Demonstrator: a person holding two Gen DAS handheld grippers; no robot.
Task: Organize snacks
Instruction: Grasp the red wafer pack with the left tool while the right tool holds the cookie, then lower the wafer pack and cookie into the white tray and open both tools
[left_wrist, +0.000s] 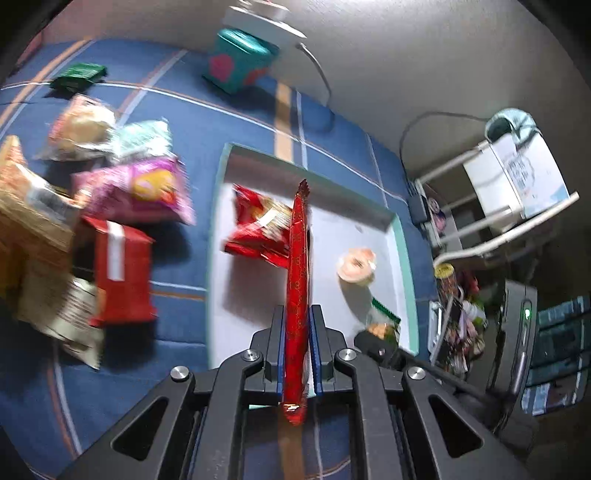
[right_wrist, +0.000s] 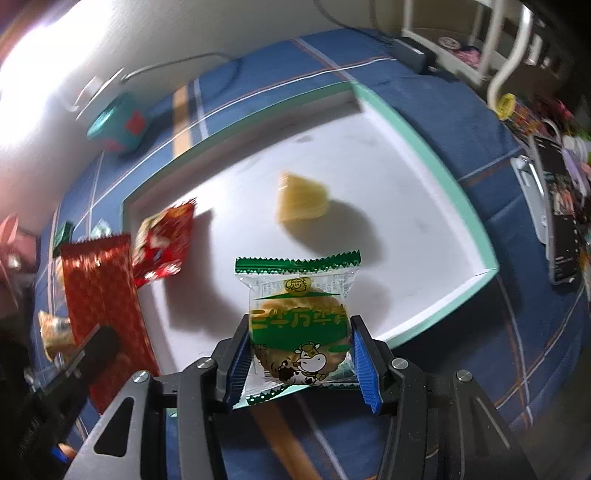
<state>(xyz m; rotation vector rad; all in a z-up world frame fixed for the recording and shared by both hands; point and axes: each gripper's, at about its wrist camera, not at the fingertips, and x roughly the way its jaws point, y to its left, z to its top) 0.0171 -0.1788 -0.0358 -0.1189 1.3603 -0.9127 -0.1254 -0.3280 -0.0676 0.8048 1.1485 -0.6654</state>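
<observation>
**Both tongs loaded over the tray**

Left tongs (left_wrist: 298, 325): blue ribbed pads pressed together on a long, thin, glossy red foil snack packet (left_wrist: 297, 295), held edge-on. Its crimped zigzag end points away from the camera; the near end pokes out behind the pads. The packet hangs above the shallow rectangular tray with white floor and mint-green rim (left_wrist: 406, 251).

Right tongs (right_wrist: 301, 347): pads clamped on the two side edges of a square, clear plastic biscuit wrapper with green serrated seals and a cartoon cow (right_wrist: 299, 321). A round, pale brown biscuit shows through the film. The wrapper sits flat-face up over the near rim of the tray.

Inside the tray: a crinkled red foil pouch (right_wrist: 162, 240) at the left, and a small translucent yellow jelly cup (right_wrist: 301, 201) nearer the middle, well apart from each other.

Surface: blue woven cloth with white and orange stripes (left_wrist: 177, 266). Left of the tray lies a loose heap of snacks, motion-blurred: a pink glossy bag (left_wrist: 140, 188), a red rectangular carton with a white strip (left_wrist: 122, 269). At the far side, a teal box-shaped tin with red patches (left_wrist: 236, 61) stands near the wall.
</observation>
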